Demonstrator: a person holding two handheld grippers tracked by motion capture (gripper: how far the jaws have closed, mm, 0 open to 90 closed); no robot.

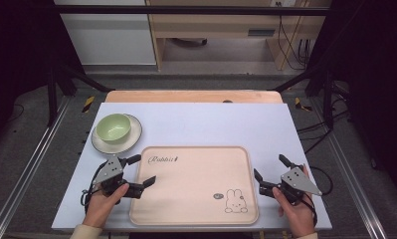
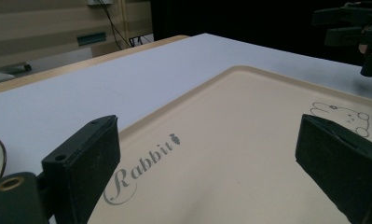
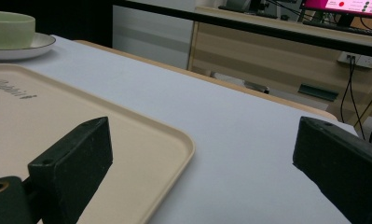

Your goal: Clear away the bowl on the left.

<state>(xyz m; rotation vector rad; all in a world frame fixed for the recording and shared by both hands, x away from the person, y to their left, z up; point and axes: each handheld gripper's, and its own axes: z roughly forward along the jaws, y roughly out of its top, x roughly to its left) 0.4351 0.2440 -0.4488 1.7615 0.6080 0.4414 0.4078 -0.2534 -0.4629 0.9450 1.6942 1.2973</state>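
Observation:
A beige tray (image 1: pixel 193 209) with "Rabbit" lettering and a rabbit drawing lies at the front middle of the white table. A green bowl (image 1: pixel 114 126) sits on a white saucer (image 1: pixel 132 137) at the tray's far left corner. My left gripper (image 1: pixel 142 171) stands open over the tray's left edge, nothing between its jaws. My right gripper (image 1: pixel 271 168) is open just off the tray's right edge, also empty. In the left gripper view the tray (image 2: pixel 249 154) spreads ahead between the black jaws. The bowl (image 3: pixel 9 29) and saucer show far left in the right gripper view, beyond the tray (image 3: pixel 141 140).
The white tabletop (image 1: pixel 206 124) stretches behind the tray to a wooden edge (image 1: pixel 193 96). Metal frame rails run along both sides. A wooden desk and cables stand beyond the table.

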